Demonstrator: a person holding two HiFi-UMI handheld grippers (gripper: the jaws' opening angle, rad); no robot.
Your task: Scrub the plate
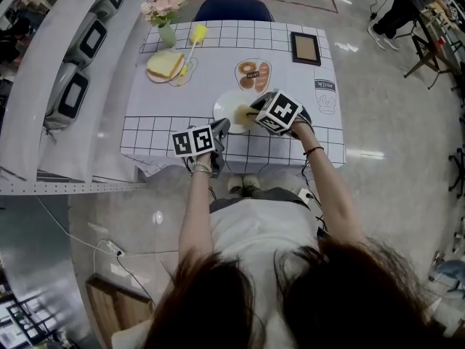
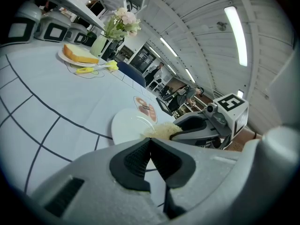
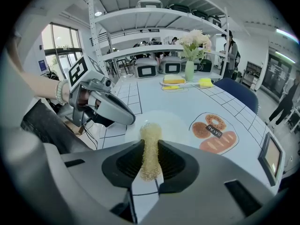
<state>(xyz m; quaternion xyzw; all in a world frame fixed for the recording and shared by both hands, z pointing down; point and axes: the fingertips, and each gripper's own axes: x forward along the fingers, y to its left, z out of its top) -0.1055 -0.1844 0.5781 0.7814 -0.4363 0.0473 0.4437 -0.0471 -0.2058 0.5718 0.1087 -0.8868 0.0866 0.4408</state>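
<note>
A white plate (image 1: 227, 107) lies near the front of the grid-patterned tablecloth (image 1: 160, 129). My right gripper (image 1: 252, 113) is shut on a yellow mesh scrubber (image 1: 244, 115), which sits over the plate's right part. In the right gripper view the scrubber (image 3: 150, 146) stands pinched between the pads, with the plate (image 3: 173, 125) just beyond it. My left gripper (image 1: 220, 128) is shut with nothing in it, just off the plate's near-left rim. Its own view shows the pads (image 2: 136, 161) meeting, and past them the plate (image 2: 129, 123) and scrubber (image 2: 161, 130).
At the back left are a plate with a bread slice (image 1: 166, 65), a yellow brush (image 1: 195, 38) and a flower vase (image 1: 165, 11). A bread-print patch (image 1: 253, 75) and a picture frame (image 1: 306, 48) lie behind the plate. A shelf of appliances (image 1: 73, 93) runs along the left.
</note>
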